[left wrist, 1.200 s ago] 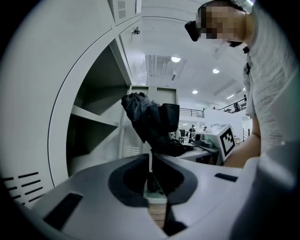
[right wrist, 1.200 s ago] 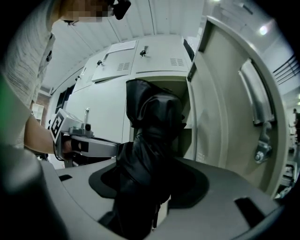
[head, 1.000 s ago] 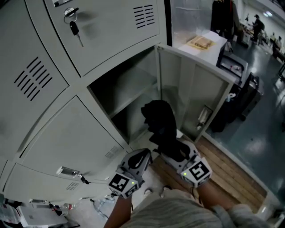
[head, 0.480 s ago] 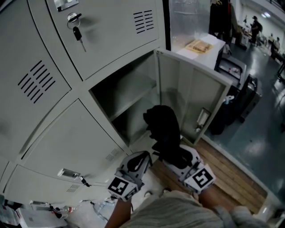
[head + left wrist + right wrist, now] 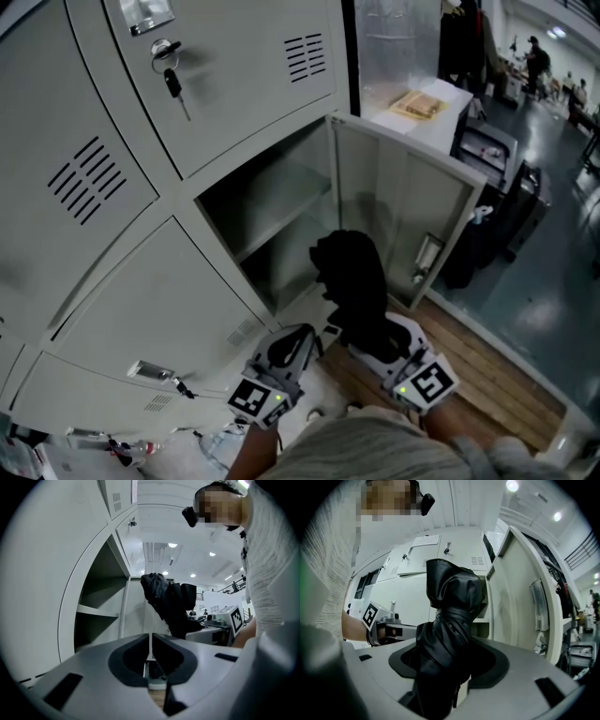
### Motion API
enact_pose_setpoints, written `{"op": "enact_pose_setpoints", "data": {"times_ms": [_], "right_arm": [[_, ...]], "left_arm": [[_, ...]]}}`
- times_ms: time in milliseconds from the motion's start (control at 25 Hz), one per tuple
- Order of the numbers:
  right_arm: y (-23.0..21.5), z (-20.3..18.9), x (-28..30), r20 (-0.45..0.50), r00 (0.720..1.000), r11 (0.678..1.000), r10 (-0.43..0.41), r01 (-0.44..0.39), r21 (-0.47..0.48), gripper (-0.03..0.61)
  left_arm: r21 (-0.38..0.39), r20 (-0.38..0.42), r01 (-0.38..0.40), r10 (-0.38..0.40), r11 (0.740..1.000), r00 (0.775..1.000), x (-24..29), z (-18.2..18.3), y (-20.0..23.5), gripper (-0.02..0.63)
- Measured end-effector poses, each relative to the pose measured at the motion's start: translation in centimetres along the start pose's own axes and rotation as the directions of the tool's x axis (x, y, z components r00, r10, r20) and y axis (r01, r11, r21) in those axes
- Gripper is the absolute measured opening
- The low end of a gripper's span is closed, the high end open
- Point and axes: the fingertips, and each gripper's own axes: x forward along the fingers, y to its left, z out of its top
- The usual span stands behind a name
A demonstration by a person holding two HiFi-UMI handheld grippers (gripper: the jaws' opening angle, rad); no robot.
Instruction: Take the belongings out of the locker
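My right gripper (image 5: 446,672) is clamped on the lower end of a black bundle (image 5: 452,606) (a folded umbrella, I'd guess), holding it upright, probably so it clears the open locker (image 5: 361,178) just beyond. The locker's door (image 5: 431,216) is swung right. My left gripper (image 5: 151,660), jaws together and empty, hangs beside it. I can read no writing, only the square markers on my cubes.

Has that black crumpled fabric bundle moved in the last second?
Yes, slightly. The black crumpled fabric bundle has edged rightward, closer to the metal latch on the open grey locker door.
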Motion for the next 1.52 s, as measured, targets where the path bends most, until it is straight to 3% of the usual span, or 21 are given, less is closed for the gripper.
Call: {"op": "enact_pose_setpoints", "data": {"times_ms": [320,1040,1240,1360,1520], "right_arm": [[-0.1,0.3,0.0,0.027,1.000,1.000,-0.004,0.004,0.001,0.255],[0.0,-0.6,0.4,-0.025,1.000,1.000,-0.010,0.009,-0.016,0.253],[0.1,-0.8,0.6,-0.032,0.999,1.000,-0.007,0.007,-0.006,0.253],[0.2,-0.9,0.6,-0.035,0.999,1.000,-0.006,0.006,0.003,0.253],[0.2,-1.0,0.7,-0.042,0.999,1.000,-0.006,0.006,0.003,0.253]], "left_arm": [[-0.029,0.005,0.018,-0.018,0.999,1.000,0.3,0.3,-0.5,0.006],[-0.054,0.033,0.030,-0.028,0.998,0.999,0.3,0.8,-0.6,0.006],[-0.036,-0.017,0.034,-0.034,0.999,0.999,-0.2,-0.7,-0.4,0.006],[-0.060,0.027,0.022,-0.021,0.998,0.999,0.1,0.5,-0.4,0.006],[-0.064,0.018,0.021,-0.020,0.998,1.000,0.1,0.4,-0.4,0.006]]}}
